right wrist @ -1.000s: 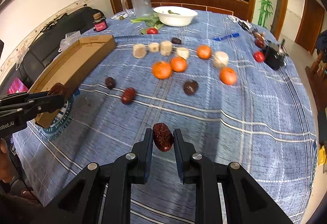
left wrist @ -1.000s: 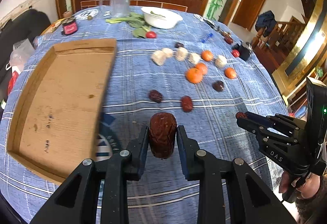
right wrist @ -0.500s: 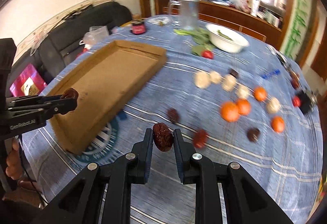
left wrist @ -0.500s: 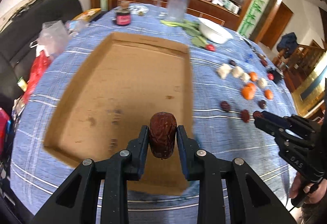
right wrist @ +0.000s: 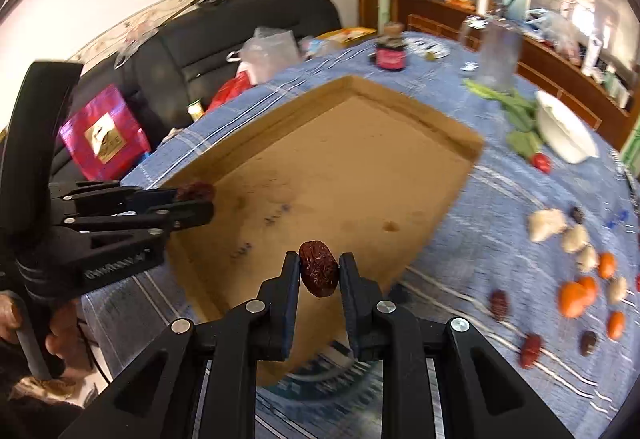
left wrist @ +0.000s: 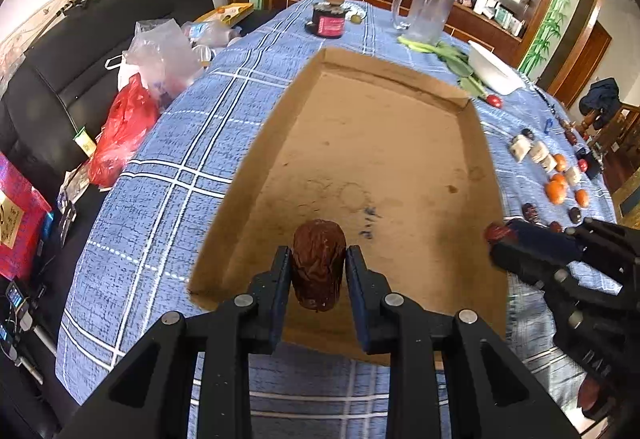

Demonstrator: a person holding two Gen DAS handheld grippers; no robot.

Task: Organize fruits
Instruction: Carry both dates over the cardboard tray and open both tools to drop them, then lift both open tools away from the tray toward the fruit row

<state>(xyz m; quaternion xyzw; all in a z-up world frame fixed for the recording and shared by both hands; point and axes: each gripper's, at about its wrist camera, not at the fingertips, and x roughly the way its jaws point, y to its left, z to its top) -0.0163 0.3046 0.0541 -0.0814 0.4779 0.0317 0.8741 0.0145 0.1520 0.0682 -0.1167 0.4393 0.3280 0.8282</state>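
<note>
2 handheld grippers each carry a dried red date over a shallow cardboard tray (left wrist: 280, 127) that lies on a desk (left wrist: 168, 175) covered with a blue plaid cloth. The left gripper (left wrist: 318, 271) is narrowed to the width of its fruit, its fingers (left wrist: 276, 279) pressed against both flanks of a wrinkled, upright red date (left wrist: 318, 263) above the tray's near end. The right gripper (right wrist: 319, 275) is drawn in just as tightly, pinching a smaller red date (right wrist: 319, 273) by its sides above the tray's near right corner. In the left wrist view the right gripper reaches in from the right edge, its date at the tip beside the tray's right wall; in the right wrist view the left gripper enters from the left, its date over the tray's left wall. The tray floor is bare apart from faint stains. On the cloth to the right of the tray sit the unsorted fruits: oranges (right wrist: 576, 295), more red dates (right wrist: 531, 349) and pale chunks (right wrist: 546, 225). Farther back stand a white bowl (right wrist: 564, 131), leafy greens (right wrist: 516, 111), a clear pitcher (left wrist: 426, 9) and a dark jar (left wrist: 329, 21).
</note>
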